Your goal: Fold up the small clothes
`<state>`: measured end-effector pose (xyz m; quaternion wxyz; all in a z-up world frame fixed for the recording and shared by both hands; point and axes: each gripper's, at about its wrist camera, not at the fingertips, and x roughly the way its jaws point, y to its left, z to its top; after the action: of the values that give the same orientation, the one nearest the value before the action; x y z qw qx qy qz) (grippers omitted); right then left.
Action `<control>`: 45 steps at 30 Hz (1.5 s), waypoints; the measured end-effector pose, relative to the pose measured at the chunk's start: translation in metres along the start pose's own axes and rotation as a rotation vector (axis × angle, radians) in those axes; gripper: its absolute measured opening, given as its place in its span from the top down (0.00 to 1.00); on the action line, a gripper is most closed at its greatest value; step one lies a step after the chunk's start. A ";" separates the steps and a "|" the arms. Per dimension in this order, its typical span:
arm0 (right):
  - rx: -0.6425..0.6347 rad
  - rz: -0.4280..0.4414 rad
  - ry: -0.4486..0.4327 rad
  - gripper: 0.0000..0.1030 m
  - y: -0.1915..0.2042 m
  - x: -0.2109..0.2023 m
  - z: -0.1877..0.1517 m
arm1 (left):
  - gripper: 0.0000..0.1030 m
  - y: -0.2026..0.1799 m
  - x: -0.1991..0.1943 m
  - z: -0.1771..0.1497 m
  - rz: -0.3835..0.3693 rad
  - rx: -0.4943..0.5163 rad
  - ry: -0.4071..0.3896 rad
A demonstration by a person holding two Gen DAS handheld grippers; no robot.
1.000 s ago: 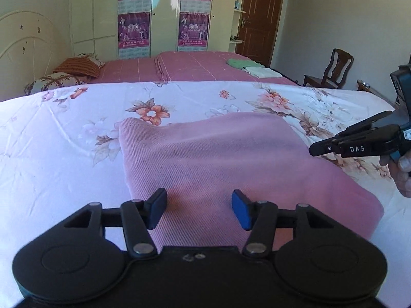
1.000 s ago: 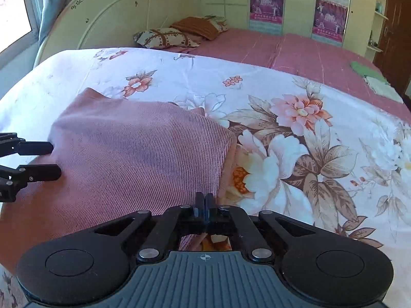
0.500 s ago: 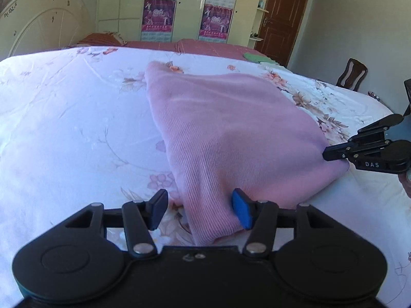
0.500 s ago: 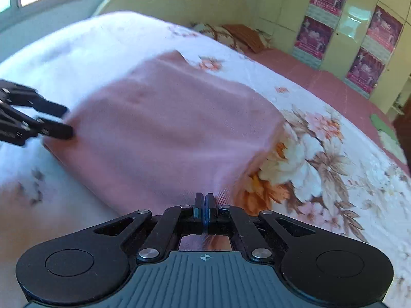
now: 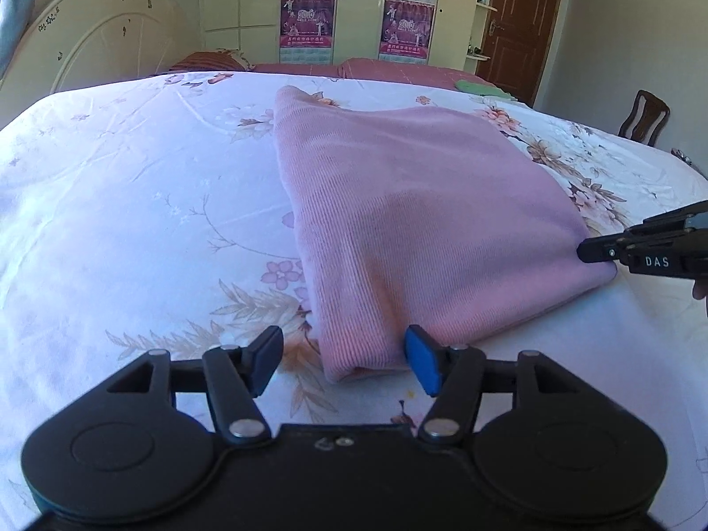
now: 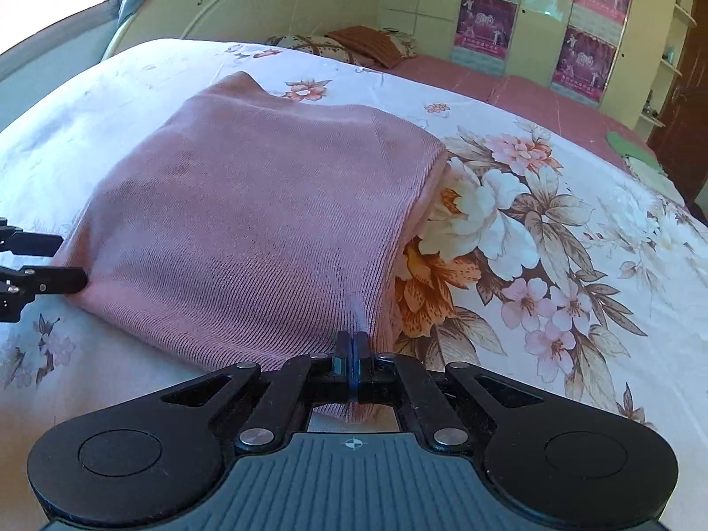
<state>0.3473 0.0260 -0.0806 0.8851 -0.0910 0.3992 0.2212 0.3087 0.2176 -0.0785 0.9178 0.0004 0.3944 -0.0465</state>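
- So the folded pink knit top (image 5: 425, 221) lies on the floral bedsheet (image 5: 132, 221)
- right gripper (image 6: 354, 349) is clamped on its near corner
- left gripper (image 5: 343, 360) is spread wide around the other corner, not pinching

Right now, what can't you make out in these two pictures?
- What kind of garment the folded pink garment is: its folds hide the shape in both views.
- The posters on the wardrobe: print too small, left view.
- The cloth pinched in the right gripper: hidden behind its shut jaws.
- The wooden chair: cut off by the bed, left view.
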 end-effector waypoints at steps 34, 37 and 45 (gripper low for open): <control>0.283 -0.098 -0.382 0.00 0.092 -0.338 -0.165 | 0.04 -0.122 -0.296 -0.105 0.034 0.024 -0.376; 0.237 -0.102 -0.407 0.00 0.105 -0.353 -0.169 | 0.04 -0.127 -0.307 -0.108 0.037 0.043 -0.388; 0.176 -0.114 -0.450 0.00 0.121 -0.372 -0.167 | 0.04 -0.124 -0.320 -0.114 0.055 0.021 -0.409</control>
<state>-0.0368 -0.0422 0.0881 0.9673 0.0156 0.2041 0.1498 -0.0034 0.1253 0.0785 0.9796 0.0112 0.1994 -0.0244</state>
